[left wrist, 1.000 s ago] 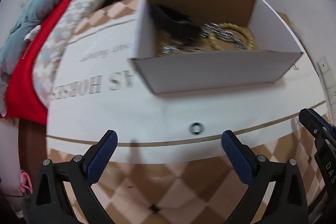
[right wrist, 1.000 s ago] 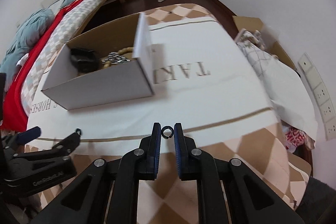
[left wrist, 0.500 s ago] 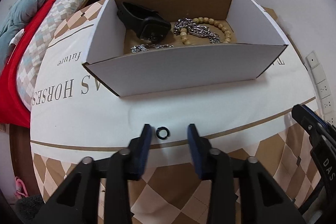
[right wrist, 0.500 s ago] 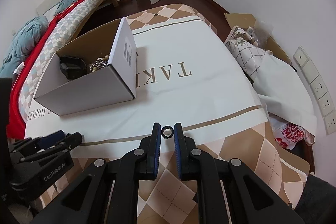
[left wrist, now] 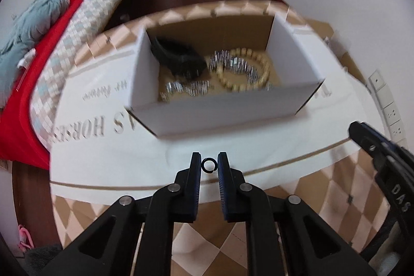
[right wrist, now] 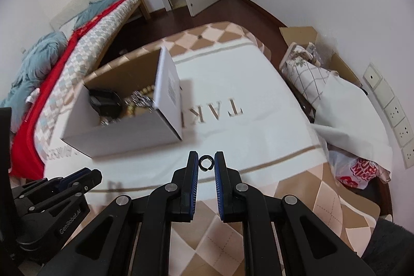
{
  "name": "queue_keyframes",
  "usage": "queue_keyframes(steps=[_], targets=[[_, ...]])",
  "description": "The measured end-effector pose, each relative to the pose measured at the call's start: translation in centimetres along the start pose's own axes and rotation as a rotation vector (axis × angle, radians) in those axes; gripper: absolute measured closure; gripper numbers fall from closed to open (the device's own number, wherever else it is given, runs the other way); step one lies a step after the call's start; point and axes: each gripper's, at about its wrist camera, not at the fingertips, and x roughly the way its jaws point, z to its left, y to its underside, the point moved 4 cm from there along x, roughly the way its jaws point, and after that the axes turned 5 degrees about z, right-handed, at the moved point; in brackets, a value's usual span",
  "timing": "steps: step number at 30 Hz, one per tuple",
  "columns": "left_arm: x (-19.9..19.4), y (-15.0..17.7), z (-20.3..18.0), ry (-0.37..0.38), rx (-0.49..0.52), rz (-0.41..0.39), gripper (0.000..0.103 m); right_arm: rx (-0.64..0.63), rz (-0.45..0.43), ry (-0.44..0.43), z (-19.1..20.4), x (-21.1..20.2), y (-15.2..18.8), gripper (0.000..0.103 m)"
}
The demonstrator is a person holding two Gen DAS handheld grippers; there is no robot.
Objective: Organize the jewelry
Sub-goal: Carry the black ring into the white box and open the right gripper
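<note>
**A:** Your left gripper (left wrist: 209, 164) is closing, and a small black ring (left wrist: 208, 165) sits upright between its blue pads at the very tips; the pads look to be touching its sides; what does your right one hold?

**B:** The right gripper (right wrist: 206, 162) is clamped on a second black ring (right wrist: 206, 162), this one with a gap in its band at the lower left; it too stands pinched at the fingertips, clear of the cloth

**A:** You have both tools tilted down over the white tablecloth (left wrist: 108, 159) with its grey lettering and tan stripe; in the left view your right gripper shows at the right edge, and in the right view the left one lies low on the left

**B:** Just beyond the tips stands the open cardboard box (left wrist: 227, 107), white outside and brown inside; you can see in it a black watch (left wrist: 178, 58) at the left, a wooden bead bracelet (left wrist: 244, 72) at the right with a silver chain (left wrist: 234, 65) lying across it, and another silver chain (left wrist: 187, 88) near the front wall; blur hides the finer detail

**A:** Past the table, on your left, a bed (right wrist: 85, 30) with red and blue-grey bedding; to your right, a carton (right wrist: 310, 48) and bags against the wall
</note>
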Motion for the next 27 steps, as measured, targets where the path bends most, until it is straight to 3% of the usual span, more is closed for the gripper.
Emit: queue_keyframes(steps=[6, 13, 18, 23, 27], targets=[[-5.7, -3.3, 1.0, -0.014, -0.022, -0.149, 0.093, -0.043, -0.064, -0.048, 2.2, -2.9, -2.5, 0.09], [-7.9, -7.2, 3.4, -0.033, -0.042, -0.231, 0.093, -0.135, -0.129, -0.081, 5.3, -3.9, -6.7, 0.09], [-6.2, -9.0, 4.8, 0.015, -0.092, -0.18, 0.093, -0.141, -0.07, -0.174, 6.5, -1.8, -9.5, 0.09], [-2.7, -10.2, 5.0, 0.116, -0.111, -0.059, 0.093, -0.111, 0.048, -0.272, 6.9, 1.5, -11.3, 0.09], [-1.9, -10.6, 5.3, 0.133, -0.127, -0.026, 0.089, -0.09, 0.111, -0.287, 7.0, 2.8, -12.0, 0.089]])
